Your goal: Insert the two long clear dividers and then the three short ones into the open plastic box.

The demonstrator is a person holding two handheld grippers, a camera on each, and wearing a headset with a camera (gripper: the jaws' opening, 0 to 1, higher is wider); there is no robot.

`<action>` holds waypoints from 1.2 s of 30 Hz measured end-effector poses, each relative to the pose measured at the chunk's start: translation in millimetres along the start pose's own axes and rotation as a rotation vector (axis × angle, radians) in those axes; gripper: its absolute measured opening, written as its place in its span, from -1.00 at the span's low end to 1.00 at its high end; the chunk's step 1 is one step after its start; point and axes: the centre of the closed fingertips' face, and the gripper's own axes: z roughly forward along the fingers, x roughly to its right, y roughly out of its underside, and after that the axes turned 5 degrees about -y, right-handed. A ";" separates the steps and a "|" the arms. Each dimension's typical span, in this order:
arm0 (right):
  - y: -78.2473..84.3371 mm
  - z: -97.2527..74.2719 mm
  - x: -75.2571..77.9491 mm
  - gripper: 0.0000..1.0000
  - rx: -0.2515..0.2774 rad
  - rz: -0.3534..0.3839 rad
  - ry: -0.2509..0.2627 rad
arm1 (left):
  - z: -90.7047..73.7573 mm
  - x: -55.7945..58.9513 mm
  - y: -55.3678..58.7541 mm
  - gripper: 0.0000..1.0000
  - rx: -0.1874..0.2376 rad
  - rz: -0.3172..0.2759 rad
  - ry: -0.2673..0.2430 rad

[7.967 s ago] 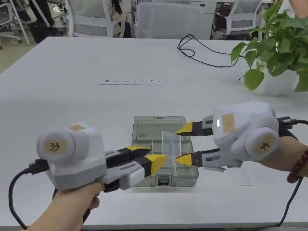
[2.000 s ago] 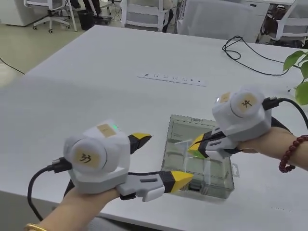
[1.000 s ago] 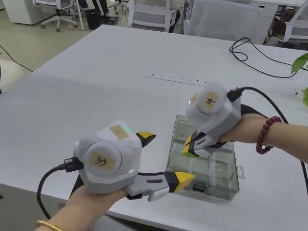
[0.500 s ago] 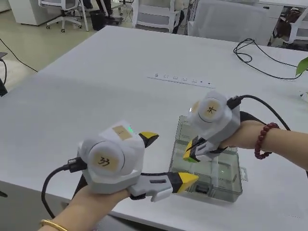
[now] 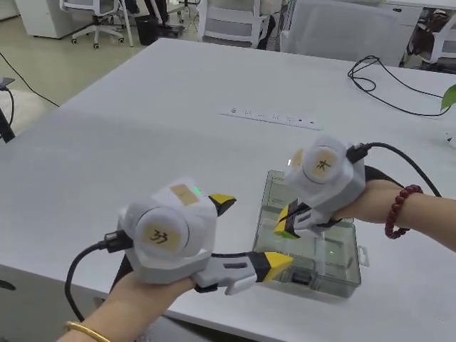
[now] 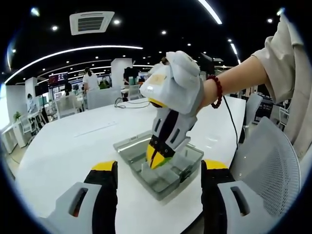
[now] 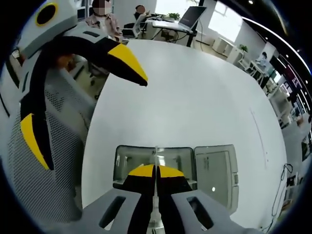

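Clear plastic is hard to see here. The thin clear divider [image 7: 156, 155] stands on its edge, pinched between the right tongs [image 5: 285, 222], which are closed tight on it. The tips are low inside the open see-through plastic box [image 5: 335, 281], near its middle. The divider points down at the box floor. I cannot tell if its ends sit in the little slots in the walls.

The box sits near the front edge of the white tabletop [image 5: 142, 107]. Its flat lid [image 7: 214, 168] lies open beside it. The left tongs [image 5: 249, 231] are spread wide and hold nothing. They hover just in front of the box and do not seem to touch it.

What could go wrong? If the divider is a bit crooked, it may miss the slots and jam, or bend and pop out. A hard push down could make the light box slide or tip, because nothing holds it. If the right tongs let go too soon, the divider may fall flat. The left tongs could also bump the box.
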 end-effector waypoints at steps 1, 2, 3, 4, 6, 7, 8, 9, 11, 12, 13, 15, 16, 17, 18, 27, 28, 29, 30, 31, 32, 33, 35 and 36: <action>-0.4 0.5 -0.7 -0.96 0.003 -0.016 -0.005 | 0.0 0.4 0.0 0.40 0.000 0.002 0.001; -0.9 1.0 -1.0 -0.96 0.006 -0.031 -0.009 | 0.0 0.9 0.2 0.39 -0.001 0.004 0.002; -1.1 1.1 -1.0 -0.96 0.006 -0.029 -0.012 | -0.1 1.0 0.3 0.39 -0.002 0.005 0.003; -1.2 1.3 -0.5 -0.96 0.005 -0.027 -0.015 | -0.2 1.0 0.2 0.39 -0.001 0.005 0.003; -1.3 2.2 -0.4 -0.96 0.002 -0.031 -0.018 | -0.2 0.8 -0.2 0.39 0.001 0.005 0.002; -1.8 2.4 -0.9 -0.96 0.003 -0.039 -0.021 | -0.2 0.8 -0.4 0.39 0.003 0.004 0.003; -1.7 2.7 -1.1 -0.96 0.000 -0.043 -0.022 | -0.2 1.0 -0.4 0.39 0.003 0.003 0.004; -1.7 3.0 -0.9 -0.96 -0.002 -0.041 -0.022 | -0.3 1.0 -0.4 0.39 0.003 0.004 0.005; -1.8 4.0 0.1 -0.96 -0.004 -0.034 -0.024 | -0.3 1.2 -0.5 0.39 0.003 0.007 0.006; -1.5 5.1 0.5 -0.96 -0.008 -0.027 -0.029 | -0.2 1.5 -0.5 0.40 0.004 0.007 0.008; 0.3 7.5 0.8 -0.96 -0.015 -0.022 -0.029 | -0.1 1.9 -0.5 0.40 0.004 0.007 0.010; 1.4 10.9 0.2 -0.96 -0.024 -0.026 -0.031 | 0.0 2.4 -0.4 0.40 0.003 0.009 0.013; 1.6 13.0 0.5 -0.96 -0.031 -0.025 -0.033 | 0.1 2.5 -0.3 0.40 0.002 0.011 0.014; 1.5 13.6 0.6 -0.96 -0.032 -0.024 -0.034 | 0.0 2.8 -0.2 0.40 0.001 0.011 0.014; 2.6 14.9 1.0 -0.96 -0.038 -0.021 -0.037 | 0.0 2.9 0.1 0.40 -0.001 0.013 0.014; 10.0 27.0 0.1 -0.96 -0.079 -0.010 -0.057 | 0.1 4.2 1.1 0.41 -0.005 0.025 0.017; 10.1 28.1 0.7 -0.96 -0.082 -0.005 -0.057 | 0.1 4.2 1.2 0.41 -0.005 0.027 0.017; 9.9 27.9 1.2 -0.96 -0.083 0.001 -0.060 | 0.0 4.5 1.3 0.41 -0.005 0.026 0.019; 10.2 27.5 0.9 -0.96 -0.085 0.002 -0.062 | 0.1 4.8 1.3 0.41 -0.004 0.024 0.020; 10.7 27.4 0.5 -0.96 -0.087 0.001 -0.065 | 0.1 5.0 1.5 0.41 -0.005 0.024 0.021; 11.4 27.9 0.5 -0.96 -0.091 0.000 -0.066 | 0.2 5.0 1.8 0.41 -0.008 0.023 0.022; 11.6 29.4 0.0 -0.96 -0.100 -0.015 -0.069 | 0.3 5.3 2.0 0.41 -0.009 0.021 0.023; 12.5 31.2 -0.6 -0.96 -0.130 -0.024 -0.069 | 0.4 5.7 1.8 0.41 -0.007 0.017 0.025; 12.9 32.0 -0.7 -0.96 -0.143 -0.030 -0.070 | 0.5 6.0 1.8 0.41 -0.007 0.016 0.026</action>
